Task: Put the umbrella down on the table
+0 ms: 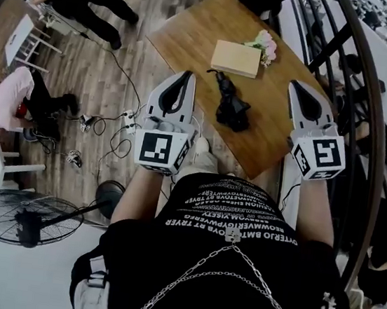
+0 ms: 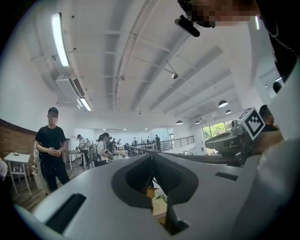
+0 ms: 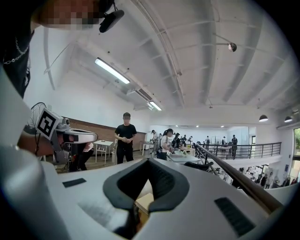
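Both claws closed, holding nothing — left claw [image 1: 185, 80], right claw [image 1: 296, 87] — and the black umbrella [image 1: 230, 106] lies on the wooden table [image 1: 188, 33] between them, nearer than the flat box [image 1: 236, 58].

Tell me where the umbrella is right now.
In the head view the black umbrella lies on the wooden table, at picture centre, just nearer the person than the tan box and pink flowers.
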